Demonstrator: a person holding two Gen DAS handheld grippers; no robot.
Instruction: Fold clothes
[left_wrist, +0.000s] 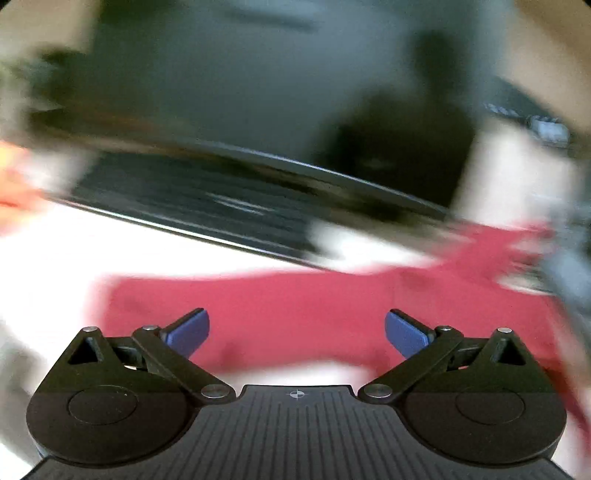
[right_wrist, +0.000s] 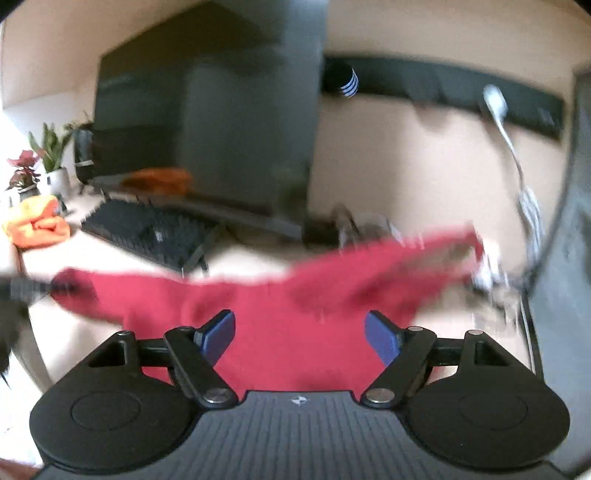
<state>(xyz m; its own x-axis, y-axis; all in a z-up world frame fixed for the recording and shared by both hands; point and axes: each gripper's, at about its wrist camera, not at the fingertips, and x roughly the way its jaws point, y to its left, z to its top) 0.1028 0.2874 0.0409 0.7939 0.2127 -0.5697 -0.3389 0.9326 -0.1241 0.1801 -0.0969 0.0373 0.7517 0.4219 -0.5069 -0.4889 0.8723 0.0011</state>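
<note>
Both grippers, jaws apart, face red garment (right_wrist: 280, 325).

I am looking at a beige wall (right_wrist: 406, 155) standing behind a large dark monitor (right_wrist: 207, 122) at twelve o'clock. A black keyboard (right_wrist: 147, 229) is lying at ten o'clock on the white desk (left_wrist: 155, 251). Potted green and red plants (right_wrist: 40, 166) are catching daylight at nine o'clock.

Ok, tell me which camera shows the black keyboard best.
The right wrist view: the keyboard sits sharp enough to make out key rows, left of the red garment. In the left wrist view the keyboard is only a motion-smeared dark slab.
</note>
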